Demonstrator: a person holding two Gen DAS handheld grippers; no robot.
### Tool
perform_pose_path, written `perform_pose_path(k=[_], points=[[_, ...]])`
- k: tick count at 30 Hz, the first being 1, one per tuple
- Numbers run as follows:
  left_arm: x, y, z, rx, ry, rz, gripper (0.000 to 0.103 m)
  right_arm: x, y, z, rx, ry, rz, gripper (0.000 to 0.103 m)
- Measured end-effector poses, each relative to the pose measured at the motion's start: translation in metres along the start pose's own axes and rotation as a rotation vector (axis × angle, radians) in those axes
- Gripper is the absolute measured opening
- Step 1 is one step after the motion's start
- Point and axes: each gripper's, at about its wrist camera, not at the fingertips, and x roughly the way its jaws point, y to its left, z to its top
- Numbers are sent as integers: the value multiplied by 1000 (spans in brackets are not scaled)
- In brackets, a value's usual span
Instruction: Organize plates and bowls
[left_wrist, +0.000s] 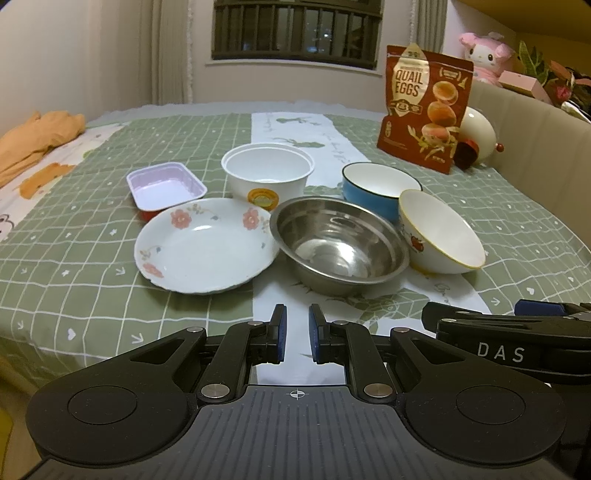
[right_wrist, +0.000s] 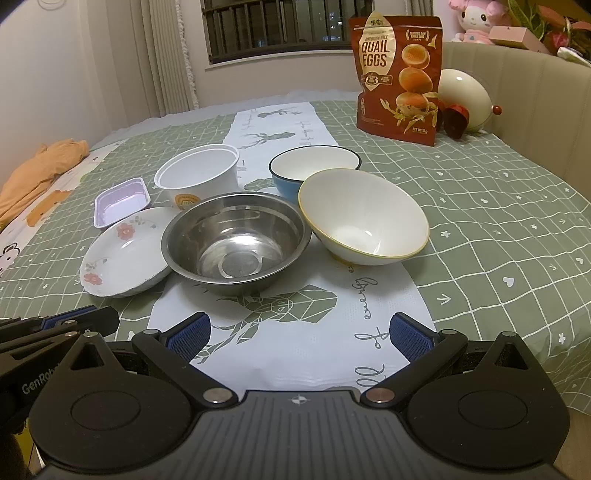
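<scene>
Green checked bedspread (left_wrist: 110, 229) with a white deer-print runner down its middle, a dark barred window behind, and we are looking at a full spread of dishes with nothing lifted yet.

Front row first: the flowered plate (left_wrist: 205, 245) sits to the left, its rim touching the steel bowl (left_wrist: 338, 243) at centre, and the white bowl with the yellow rim (left_wrist: 441, 230) leans tilted against the steel bowl's right side. Behind them, a white plastic tub (left_wrist: 267, 173), a blue bowl (left_wrist: 376, 184) just beside the tilted one, and a shallow pink tray (left_wrist: 166, 182) tucked behind the plate. A red quail-egg bag (left_wrist: 424, 107) stands well back on the right, and an orange cloth (left_wrist: 37, 138) lies off to the left.

Both tools hang short of the dishes, touching none of them. The left gripper (left_wrist: 297, 332) has its blue pads drawn narrow, only a slim gap between them, nothing held. The right gripper (right_wrist: 299, 332) stands with fingers spread wide over the runner, also empty, lined up roughly with the steel bowl (right_wrist: 236, 242).

My read: this is the opening of the job, the choosing step, with no stacking begun. The right side looks readier to go, and the tilted white bowl (right_wrist: 364, 218) or the steel bowl is the nearest take. Whichever comes first, the move calls for coming in over a rim and pinching one wall. The left one would need to spread its fingers before it can take the plate's thin edge.
</scene>
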Motion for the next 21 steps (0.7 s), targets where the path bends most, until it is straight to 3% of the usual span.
perform_pose_path(k=[11,15,18,21], points=[[39,28,38,-34,29,-56,14,25,-3,10,84,-12,28,103],[44,43,70,-58,-22,-165,14,41,-5,18,119,-1,3,103],[49,54,102,-76,-113,-247,14,56,-4,22,140,27,-18,103],[60,58,130,-69,-180,-407,14,70,0,22,159,69,-5,103]])
